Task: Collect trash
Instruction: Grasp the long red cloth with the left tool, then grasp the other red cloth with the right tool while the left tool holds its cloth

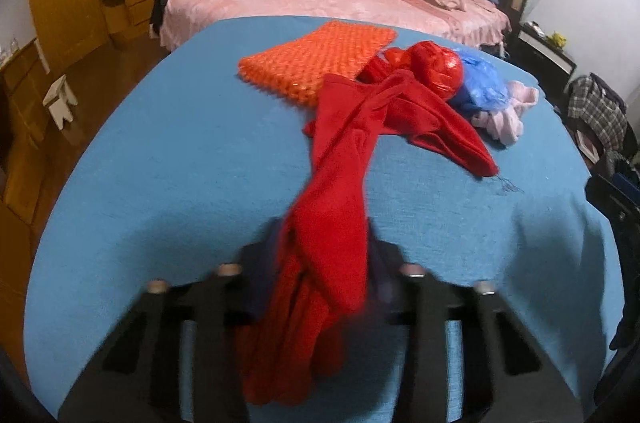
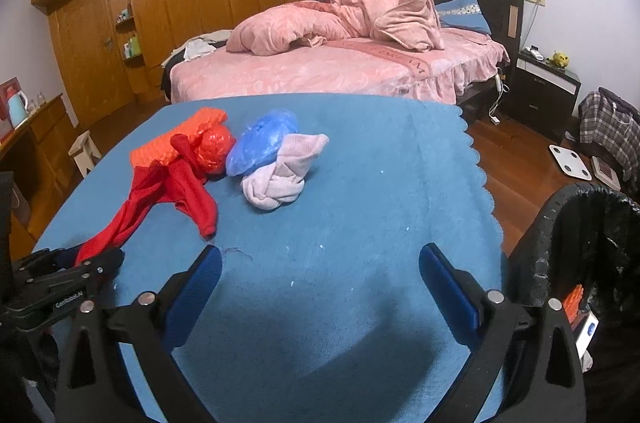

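The red cloth (image 1: 352,151) lies stretched across the blue-covered counter (image 1: 168,159), its near end bunched between the fingers of your left tongs (image 1: 324,255), which are clamped on it. Its far end reaches the cluster toward the far edge of the counter: a crumpled red plastic bag (image 2: 216,147) touching a crumpled blue plastic bag (image 2: 260,139), a balled pale pink cloth (image 2: 280,175) just beside the blue one, and an orange knitted mat (image 1: 316,59) lying flat behind them. Your right tongs (image 2: 320,263) hover over bare counter with the blue pads spread wide apart, nothing between them. To your right, just off the counter's scalloped edge, stands a black-lined trash bin (image 2: 560,223) with some orange and white items inside. Beyond the counter is a bed (image 2: 320,71) with rumpled pink bedding.
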{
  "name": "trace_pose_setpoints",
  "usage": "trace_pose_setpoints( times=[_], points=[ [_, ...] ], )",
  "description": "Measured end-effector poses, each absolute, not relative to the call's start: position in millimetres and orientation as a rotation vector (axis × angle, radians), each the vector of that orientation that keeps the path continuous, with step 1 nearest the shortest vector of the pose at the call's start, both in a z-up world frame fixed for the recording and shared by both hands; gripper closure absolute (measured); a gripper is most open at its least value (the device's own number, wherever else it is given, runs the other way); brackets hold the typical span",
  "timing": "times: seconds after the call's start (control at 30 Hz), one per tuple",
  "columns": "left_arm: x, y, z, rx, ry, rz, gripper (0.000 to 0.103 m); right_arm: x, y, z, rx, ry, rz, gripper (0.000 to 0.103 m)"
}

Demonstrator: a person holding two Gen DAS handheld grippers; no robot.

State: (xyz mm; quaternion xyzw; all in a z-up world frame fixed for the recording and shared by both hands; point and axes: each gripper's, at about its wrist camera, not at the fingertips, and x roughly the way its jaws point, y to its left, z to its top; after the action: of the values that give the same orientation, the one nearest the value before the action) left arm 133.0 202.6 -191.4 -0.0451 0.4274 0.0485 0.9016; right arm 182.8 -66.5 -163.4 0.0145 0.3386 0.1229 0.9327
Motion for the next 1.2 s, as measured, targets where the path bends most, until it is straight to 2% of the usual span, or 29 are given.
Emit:
trace_pose_setpoints(
  times=[0.03,0.13,0.5,0.77,0.87,0.93,1.0,1.1,1.2],
  points=[
    [133,201,-191,-0.088,0.882,0.096,0.088,183,-66,-163,0.030,0.693,0.254,0.006],
    [131,199,-189,-0.088,0.865,0.083,0.091,181,-63,-163,0.026,0.689,0.265,0.006],
    [111,229,-156,-0.191,0.723,0.177,0.092,188,-44,-155,0.034,0.677,0.316,0.006],
    [123,249,-162,-0.199,0.783,0.230,0.091,210,-5,-153,0.032,0.689,0.397,0.015],
    [125,252,-169,-0.228,0.807,0.202,0.079,209,0,-154,0.020,0.684,0.402,0.015],
    [125,251,-169,-0.234,0.796,0.179,0.054,207,-1,-155,0.014,0.685,0.397,0.015],
    [127,246,-169,-0.222,0.782,0.161,0.040,206,-6,-158,0.025,0.695,0.385,0.015],
    [137,237,-172,-0.184,0.797,0.151,0.034,208,-13,-161,0.035,0.707,0.367,0.015],
    [149,235,-180,-0.163,0.832,0.162,0.032,209,-17,-163,0.034,0.714,0.359,0.015]
  ],
)
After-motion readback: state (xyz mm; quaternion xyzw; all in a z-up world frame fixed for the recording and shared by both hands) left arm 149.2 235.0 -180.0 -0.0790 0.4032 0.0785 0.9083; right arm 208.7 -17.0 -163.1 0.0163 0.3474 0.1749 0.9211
